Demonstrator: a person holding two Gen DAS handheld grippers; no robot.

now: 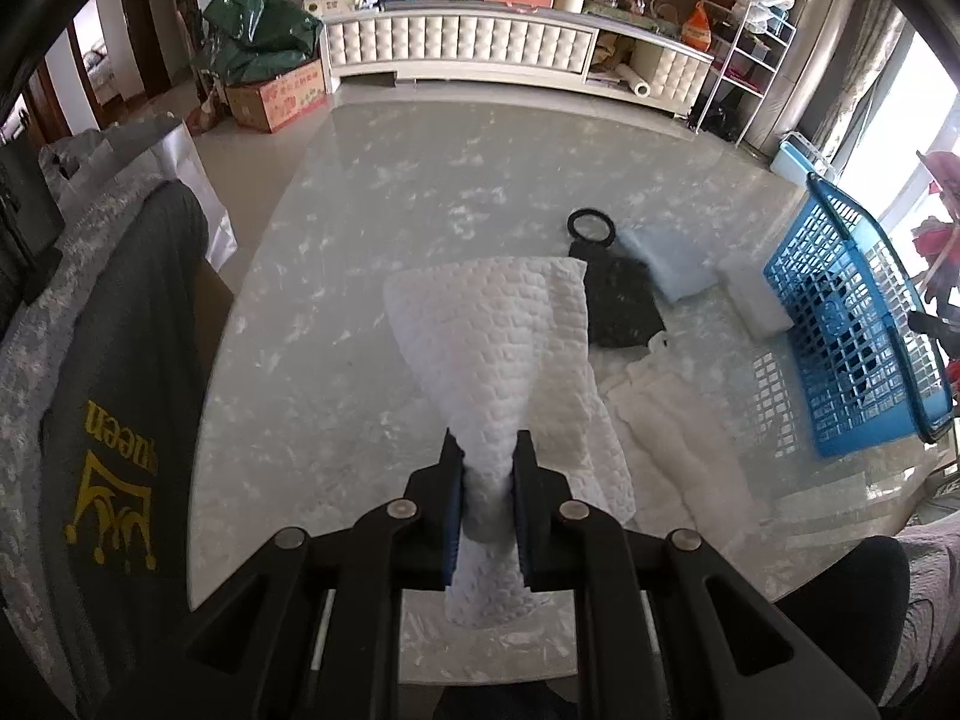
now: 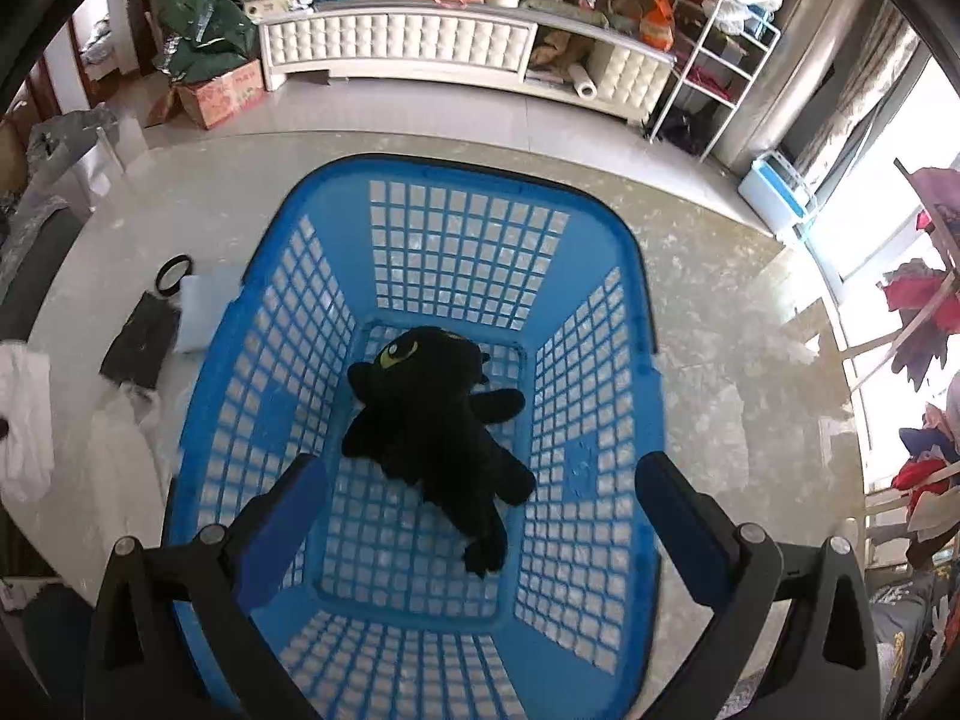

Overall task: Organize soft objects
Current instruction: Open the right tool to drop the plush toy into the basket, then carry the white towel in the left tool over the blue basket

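Note:
My left gripper is shut on a white quilted cloth and holds it lifted above the glass table. A black bag, a pale blue pad, a white pad and a white fluffy cloth lie on the table. The blue basket stands at the right. My right gripper is open above the blue basket. A black plush toy lies inside the basket, below the open jaws.
A dark garment with yellow print hangs over a chair at the left. A white cabinet, a cardboard box and a wire rack stand beyond the table. In the right wrist view a white cloth shows at the left edge.

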